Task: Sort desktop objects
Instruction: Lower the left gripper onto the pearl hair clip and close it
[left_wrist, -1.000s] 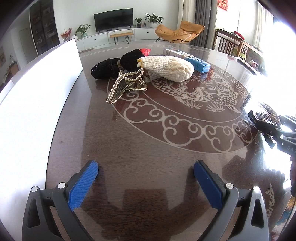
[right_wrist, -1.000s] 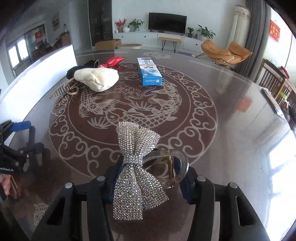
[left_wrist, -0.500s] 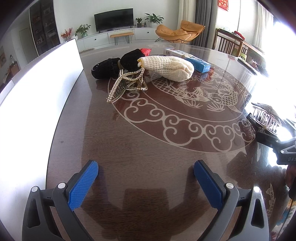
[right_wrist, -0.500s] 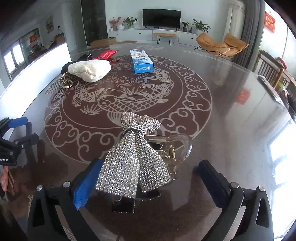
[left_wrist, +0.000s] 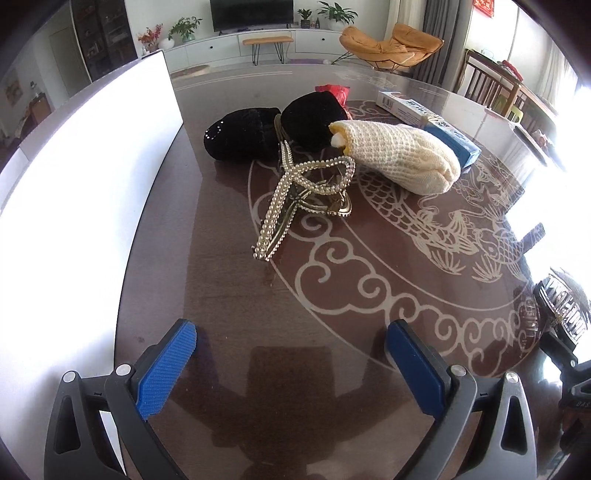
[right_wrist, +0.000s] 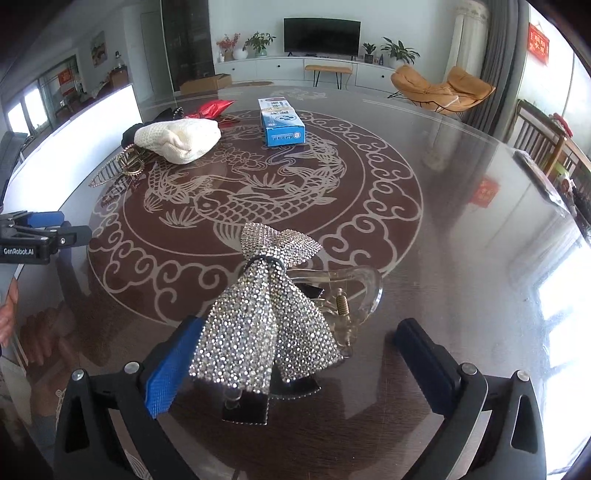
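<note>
A rhinestone bow hair clip with a clear claw lies on the round table, between the fingers of my right gripper, which is open and does not grip it. The clip also shows at the right edge of the left wrist view. My left gripper is open and empty over bare table. Ahead of it lie a pearl hair claw, two black pieces of velvet, a cream knitted piece, a red item and a blue and white box.
A white board stands along the table's left side. The left gripper shows at the left edge of the right wrist view. The blue box and the cream knitted piece lie at the far side. Chairs stand beyond the table's right edge.
My right gripper opened and let go of the rhinestone bow clip, which now rests on the table. My left gripper moved forward towards the pearl hair claw.
</note>
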